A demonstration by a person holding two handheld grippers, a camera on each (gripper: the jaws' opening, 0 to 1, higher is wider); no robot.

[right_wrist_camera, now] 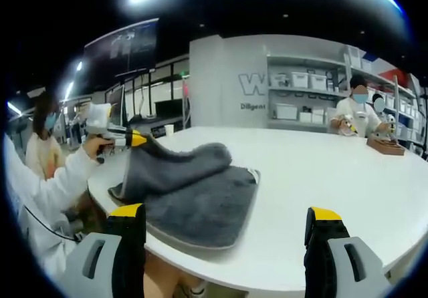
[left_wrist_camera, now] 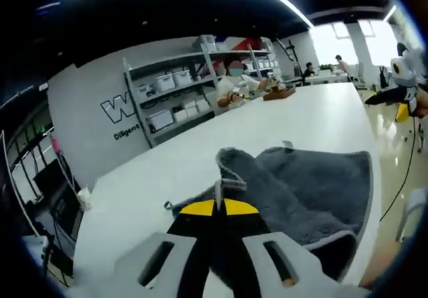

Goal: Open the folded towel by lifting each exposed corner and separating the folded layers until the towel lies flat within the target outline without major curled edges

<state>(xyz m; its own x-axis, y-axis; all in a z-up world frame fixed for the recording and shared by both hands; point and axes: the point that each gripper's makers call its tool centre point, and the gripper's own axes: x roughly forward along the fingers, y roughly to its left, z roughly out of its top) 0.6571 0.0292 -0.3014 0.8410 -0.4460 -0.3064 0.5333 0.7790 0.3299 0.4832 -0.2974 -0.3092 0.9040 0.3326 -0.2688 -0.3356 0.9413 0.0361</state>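
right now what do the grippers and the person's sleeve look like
Both grippers have black jaws capped with yellow tips on pale grey slotted bodies: the left gripper and the right gripper. The person wears a white long sleeve, with a thin black cable hanging below it.

Grey towel (right_wrist_camera: 194, 191): plush terry cloth, matt, paler stitched hem. Beneath both grippers, round white table (right_wrist_camera: 321, 178): smooth, faintly glossy. Left gripper (left_wrist_camera: 219, 208): matt black plastic, yellow tips, pale grey housings.
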